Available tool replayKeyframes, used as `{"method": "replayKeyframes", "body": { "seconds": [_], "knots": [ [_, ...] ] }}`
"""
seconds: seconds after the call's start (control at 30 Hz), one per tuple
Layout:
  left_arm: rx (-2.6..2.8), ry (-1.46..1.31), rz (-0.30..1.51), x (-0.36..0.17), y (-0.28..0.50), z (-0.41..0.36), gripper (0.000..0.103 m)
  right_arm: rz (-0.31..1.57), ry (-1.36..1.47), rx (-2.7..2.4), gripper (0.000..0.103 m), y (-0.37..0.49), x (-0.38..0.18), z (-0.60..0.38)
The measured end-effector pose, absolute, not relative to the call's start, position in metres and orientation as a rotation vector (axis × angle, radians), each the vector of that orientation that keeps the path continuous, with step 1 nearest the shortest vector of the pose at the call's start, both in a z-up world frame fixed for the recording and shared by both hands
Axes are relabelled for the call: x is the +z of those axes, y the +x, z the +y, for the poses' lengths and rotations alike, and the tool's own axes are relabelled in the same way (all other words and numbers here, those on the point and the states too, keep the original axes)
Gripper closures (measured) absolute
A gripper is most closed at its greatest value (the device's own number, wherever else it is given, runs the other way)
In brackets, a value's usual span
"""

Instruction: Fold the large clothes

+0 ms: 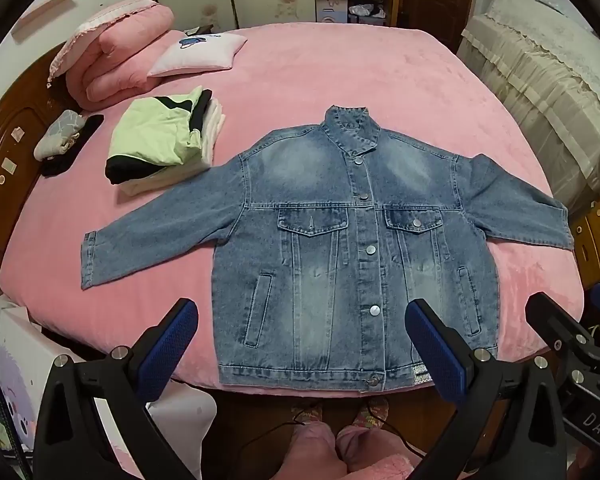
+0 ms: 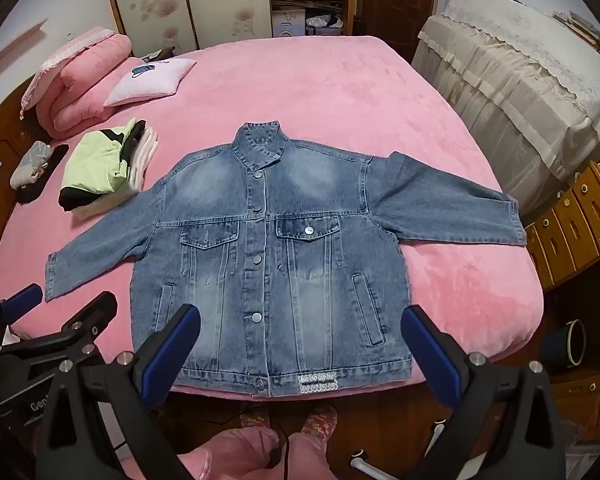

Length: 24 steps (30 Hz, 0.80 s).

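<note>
A blue denim jacket (image 1: 340, 248) lies flat, buttoned, front up, on the pink bed (image 1: 340, 76), sleeves spread left and right, hem at the near edge. It also shows in the right wrist view (image 2: 268, 252). My left gripper (image 1: 300, 344) is open and empty, held above the hem. My right gripper (image 2: 300, 348) is open and empty, also above the hem. The right gripper shows at the right edge of the left wrist view (image 1: 572, 344); the left gripper shows at the left edge of the right wrist view (image 2: 48, 320).
A stack of folded clothes (image 1: 164, 140) with a green top lies left of the jacket. Pink quilt (image 1: 116, 60) and pillow (image 1: 198, 54) sit at the headboard. A covered cabinet (image 1: 540, 92) and wooden drawers (image 2: 572, 216) stand right of the bed.
</note>
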<state>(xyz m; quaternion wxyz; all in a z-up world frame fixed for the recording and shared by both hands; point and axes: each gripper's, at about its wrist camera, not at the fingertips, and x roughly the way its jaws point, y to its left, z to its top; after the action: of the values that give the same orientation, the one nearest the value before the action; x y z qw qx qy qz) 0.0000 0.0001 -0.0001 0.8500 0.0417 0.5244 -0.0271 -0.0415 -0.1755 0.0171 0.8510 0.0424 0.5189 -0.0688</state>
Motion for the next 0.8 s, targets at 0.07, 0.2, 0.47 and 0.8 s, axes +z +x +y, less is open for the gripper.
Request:
{"method": "replayKeyframes", "body": {
  "seconds": [0.07,0.2,0.47,0.8],
  "knots": [
    [-0.055,0.092,1.105,0.000,0.000,0.000,0.001,1.090,0.088,-0.146,0.002,-0.041,0.017,-0.176],
    [-0.055,0.090,1.102,0.000,0.000,0.001,0.001,1.092,0.091,-0.149,0.002,-0.038,0.016,-0.177],
    [-0.059,0.092,1.104,-0.005,0.004,-0.004,0.001,1.090,0.086,-0.157,0.002,-0.034,0.017,-0.182],
    [-0.061,0.095,1.110,-0.005,0.002,-0.005,0.001,1.095,0.092,-0.155,0.002,-0.036,0.012,-0.186]
  ]
}}
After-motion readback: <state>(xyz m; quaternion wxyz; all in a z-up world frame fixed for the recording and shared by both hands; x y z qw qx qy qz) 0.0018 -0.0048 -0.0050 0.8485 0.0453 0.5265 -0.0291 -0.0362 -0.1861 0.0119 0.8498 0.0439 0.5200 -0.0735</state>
